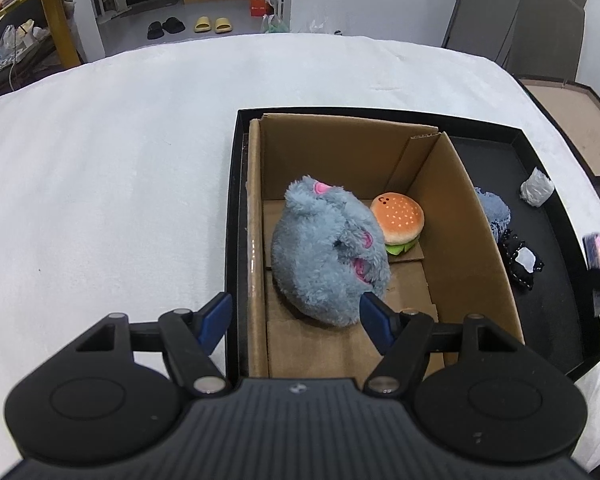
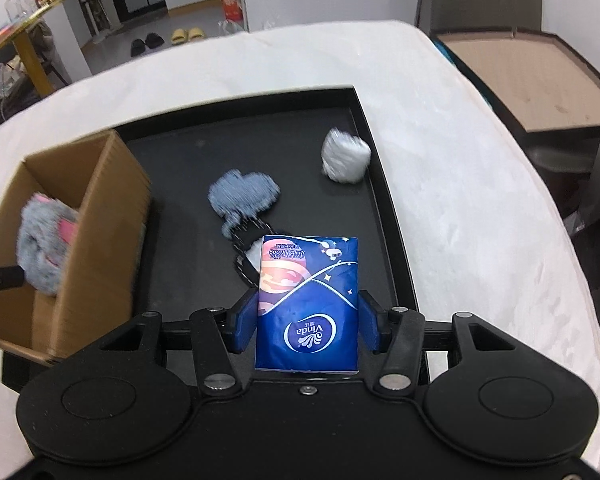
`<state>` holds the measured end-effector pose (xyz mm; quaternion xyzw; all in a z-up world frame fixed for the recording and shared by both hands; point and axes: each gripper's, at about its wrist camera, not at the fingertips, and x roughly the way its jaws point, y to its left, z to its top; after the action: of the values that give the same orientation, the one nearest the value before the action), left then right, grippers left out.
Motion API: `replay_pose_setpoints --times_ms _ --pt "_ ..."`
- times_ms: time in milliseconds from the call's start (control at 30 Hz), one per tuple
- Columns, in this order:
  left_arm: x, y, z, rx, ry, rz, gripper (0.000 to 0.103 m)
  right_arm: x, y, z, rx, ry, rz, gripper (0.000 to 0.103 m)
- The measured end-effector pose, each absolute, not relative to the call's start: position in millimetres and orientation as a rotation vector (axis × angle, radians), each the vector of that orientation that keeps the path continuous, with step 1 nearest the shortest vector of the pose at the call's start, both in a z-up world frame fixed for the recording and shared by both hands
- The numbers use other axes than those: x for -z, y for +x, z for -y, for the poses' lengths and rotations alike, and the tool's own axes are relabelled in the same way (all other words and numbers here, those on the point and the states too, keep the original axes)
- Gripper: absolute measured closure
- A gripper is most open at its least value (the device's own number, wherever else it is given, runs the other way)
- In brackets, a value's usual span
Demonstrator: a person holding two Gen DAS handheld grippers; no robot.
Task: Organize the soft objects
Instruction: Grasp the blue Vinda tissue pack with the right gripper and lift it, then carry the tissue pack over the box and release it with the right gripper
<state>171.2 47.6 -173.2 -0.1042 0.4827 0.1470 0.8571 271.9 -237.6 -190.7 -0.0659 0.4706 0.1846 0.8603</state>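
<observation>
Blue plastic-wrapped Vinda tissue pack [image 2: 307,304] clenched between the right gripper [image 2: 307,322] jaws.
Its long axis runs forward along them; left gripper [image 1: 294,322] jaws spread, released above the fluffy grey-blue plush toy [image 1: 328,256].

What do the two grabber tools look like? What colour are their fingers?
Both look alike. The left gripper and right gripper each have a black ribbed plastic body with two big round bumps, black linkage bars joined by shiny silver pins, and two blue fingers. No cables or sleeves show.
</observation>
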Motion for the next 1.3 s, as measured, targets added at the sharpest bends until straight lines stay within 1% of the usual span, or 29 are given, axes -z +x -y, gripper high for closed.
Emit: replay_pose_setpoints --times_ms 67,233,333,467,533,633,800,833,1000,1300 --pt "172.5 168.4 -49.6 -0.303 -0.227 -1.009 0.037 181.3 270.1 233.3 -0.398 -0.137 -0.968 0.053" --pt "173.1 162.3 -55.4 -0.297 -0.238 -1.001 0.039 160.4 264.3 218.4 -0.446 -0.132 -0.926 0.053" --pt "174.5 158.2 -58.7 -0.297 -0.245 -0.996 0.042 152.9 261.3 207.1 -0.479 -0.138 -0.908 0.053" --pt "176.9 153.9 -61.9 -0.287 -0.254 -0.995 0.053 147.6 258.6 192.5 -0.517 -0.149 -0.891 0.053" --pt "178.5 152.3 -63.8 -0.281 -0.26 -0.995 0.055 144.7 257.5 184.9 -0.536 -0.153 -0.886 0.053" --pt "180.0 149.6 -67.0 -0.271 -0.274 -0.994 0.061 139.7 253.6 173.4 -0.563 -0.161 -0.876 0.053" --pt "180.1 145.7 -72.4 -0.262 -0.292 -0.985 0.075 132.6 250.2 153.2 -0.606 -0.164 -0.863 0.053" --pt "180.6 145.2 -73.6 -0.261 -0.298 -0.984 0.076 131.9 249.5 149.4 -0.615 -0.166 -0.861 0.053" --pt "182.1 144.7 -76.9 -0.24 -0.31 -0.985 0.081 130.8 247.7 128.7 -0.647 -0.169 -0.858 0.053" --pt "183.0 141.6 -82.9 -0.217 -0.332 -0.976 0.081 135.4 239.6 95.4 -0.692 -0.198 -0.865 0.053"
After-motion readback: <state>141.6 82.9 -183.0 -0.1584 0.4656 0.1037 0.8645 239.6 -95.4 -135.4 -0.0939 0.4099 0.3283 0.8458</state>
